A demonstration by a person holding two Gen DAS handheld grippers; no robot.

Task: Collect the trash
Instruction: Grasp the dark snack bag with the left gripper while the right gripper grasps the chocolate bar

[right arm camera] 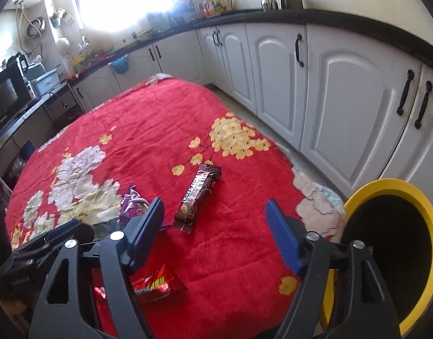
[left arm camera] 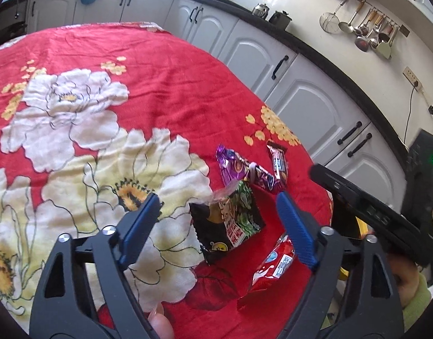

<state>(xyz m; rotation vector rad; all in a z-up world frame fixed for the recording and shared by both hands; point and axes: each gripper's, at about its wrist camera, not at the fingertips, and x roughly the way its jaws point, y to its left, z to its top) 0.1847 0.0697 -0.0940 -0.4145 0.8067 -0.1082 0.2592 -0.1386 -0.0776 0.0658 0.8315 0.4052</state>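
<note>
Several wrappers lie on the red flowered tablecloth (left arm camera: 165, 93). A black and green snack packet (left arm camera: 229, 223) lies between and just beyond my left gripper's (left arm camera: 217, 214) open, empty fingers. A red wrapper (left arm camera: 275, 265) lies near its right finger, also in the right wrist view (right arm camera: 157, 285). A purple wrapper (left arm camera: 241, 169) (right arm camera: 133, 206) and a brown chocolate-bar wrapper (left arm camera: 278, 161) (right arm camera: 199, 195) lie farther off. My right gripper (right arm camera: 215, 212) is open and empty above the cloth, the brown wrapper ahead of it. A yellow-rimmed bin (right arm camera: 391, 254) stands at the right.
White kitchen cabinets (right arm camera: 343, 93) with black handles and a dark countertop run along the table's far and right sides. The table edge (right arm camera: 290, 163) falls off toward the floor at the right. The other gripper's black body (left arm camera: 366, 206) shows on the right of the left wrist view.
</note>
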